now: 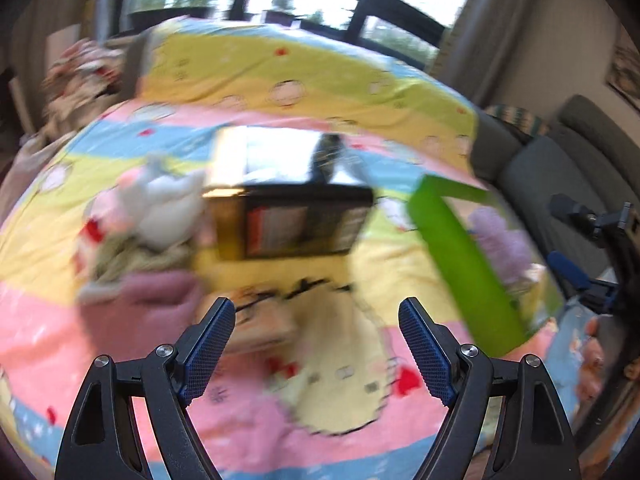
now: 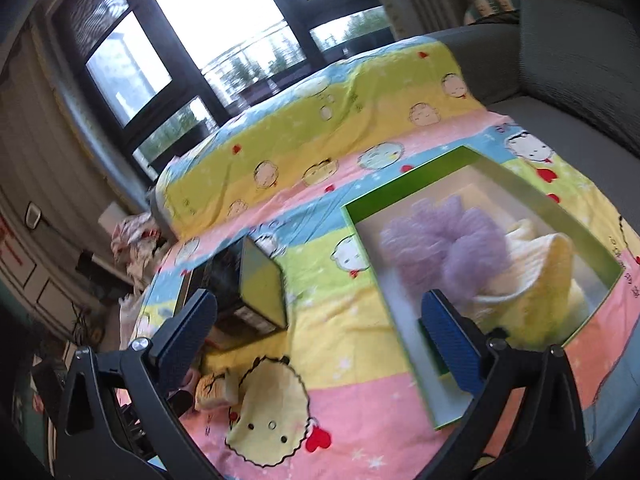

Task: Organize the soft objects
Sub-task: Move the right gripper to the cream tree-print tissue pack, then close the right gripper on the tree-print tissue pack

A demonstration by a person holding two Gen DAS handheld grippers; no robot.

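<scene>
A blanket [image 2: 344,344] covered the sofa [image 2: 576,60]. On it, a box [image 2: 400,280] lay to the right, with a pouf [image 2: 444,240] and a cloth [image 2: 536,276] inside, the cloth right of the pouf. A carton [image 1: 296,216] stood at the middle, left of the box. Left of the carton lay a heap of soft things [image 1: 148,224]. Windows [image 2: 208,12] stood behind.

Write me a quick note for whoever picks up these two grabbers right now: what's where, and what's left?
Left gripper: open, empty, over the cartoon blanket.
Right gripper: open, empty, near the green box.
Done: purple fluffy item and yellow knit item lie in the green box.
Left: the pile of soft things lies beside the black box, outside the green box.
</scene>
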